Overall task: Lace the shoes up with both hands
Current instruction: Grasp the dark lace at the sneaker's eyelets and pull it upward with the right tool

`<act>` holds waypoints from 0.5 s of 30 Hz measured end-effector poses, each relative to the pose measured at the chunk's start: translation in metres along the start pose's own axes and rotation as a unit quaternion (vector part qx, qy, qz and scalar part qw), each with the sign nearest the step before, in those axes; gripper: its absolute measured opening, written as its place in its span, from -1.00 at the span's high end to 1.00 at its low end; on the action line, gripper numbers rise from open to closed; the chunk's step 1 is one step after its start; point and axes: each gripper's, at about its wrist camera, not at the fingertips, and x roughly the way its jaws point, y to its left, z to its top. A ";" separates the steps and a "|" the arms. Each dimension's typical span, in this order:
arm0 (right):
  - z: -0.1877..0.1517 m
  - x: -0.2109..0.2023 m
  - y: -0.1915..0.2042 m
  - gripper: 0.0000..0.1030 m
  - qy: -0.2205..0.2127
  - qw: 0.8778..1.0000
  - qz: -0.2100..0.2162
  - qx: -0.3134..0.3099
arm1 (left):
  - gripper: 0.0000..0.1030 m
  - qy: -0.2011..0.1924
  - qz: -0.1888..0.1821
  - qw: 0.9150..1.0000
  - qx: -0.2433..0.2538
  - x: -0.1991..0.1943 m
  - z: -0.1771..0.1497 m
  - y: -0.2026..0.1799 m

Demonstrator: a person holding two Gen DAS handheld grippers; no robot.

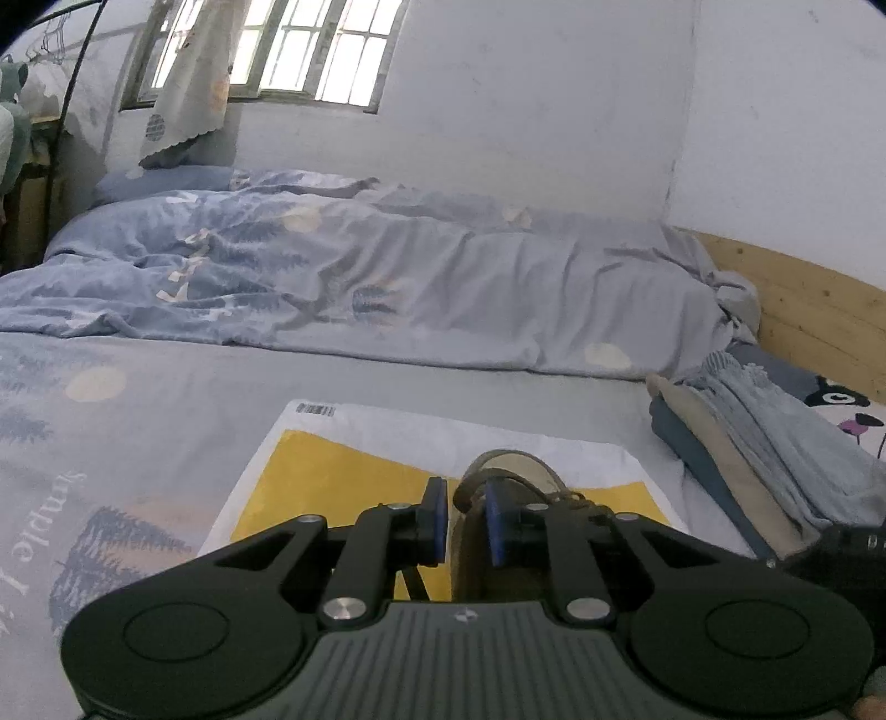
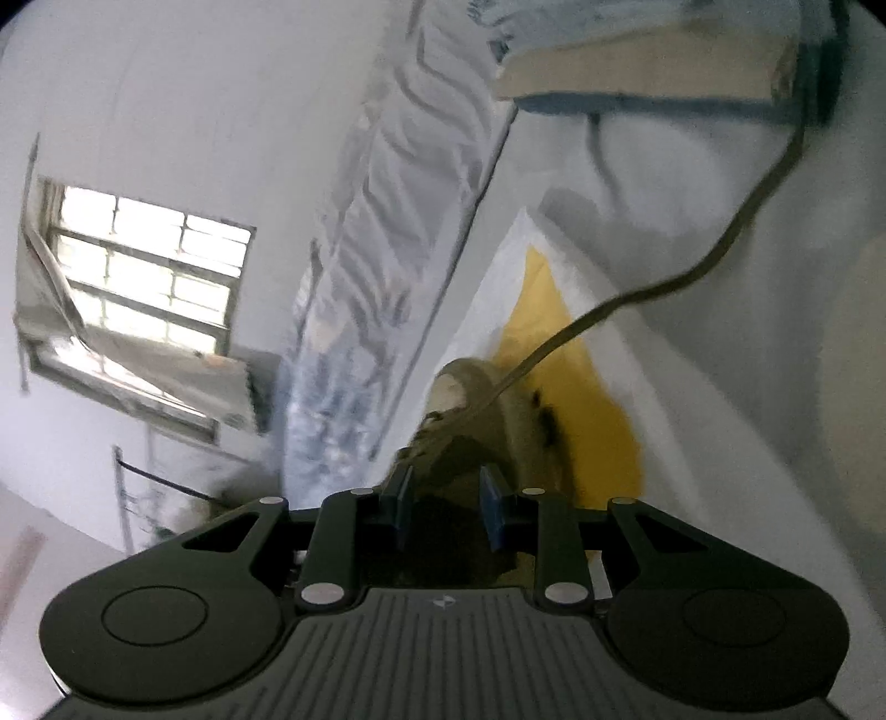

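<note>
An olive-tan shoe (image 1: 526,471) stands on a white and yellow plastic bag (image 1: 332,459) on the bed. My left gripper (image 1: 467,523) straddles the shoe's near wall. Its right pad lies against the wall and a thin sliver of light shows beside the left pad, so the jaws stand slightly open. In the right wrist view, which is rolled hard to one side, my right gripper (image 2: 448,507) is open just behind the shoe (image 2: 498,399) with nothing pinched. A long dark lace (image 2: 692,277) runs loose from the shoe's eyelets out toward the folded clothes (image 2: 637,72).
A rumpled blue patterned duvet (image 1: 387,277) lies across the far side of the bed. Folded clothes (image 1: 747,443) are stacked at the right by a wooden bed board (image 1: 803,310). A barred window (image 1: 310,50) is in the far wall.
</note>
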 end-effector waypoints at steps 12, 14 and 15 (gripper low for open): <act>-0.009 0.013 -0.014 0.27 -0.011 0.989 0.050 0.139 | 0.73 0.022 -0.011 1.000 -0.004 0.005 -0.006 0.004; -0.009 0.016 -0.016 0.27 -0.015 0.986 0.049 0.158 | 0.73 0.022 -0.010 1.000 -0.005 0.005 -0.007 0.004; -0.010 0.019 -0.016 0.27 -0.015 0.985 0.050 0.166 | 0.74 0.021 -0.009 1.000 -0.006 0.005 -0.009 0.004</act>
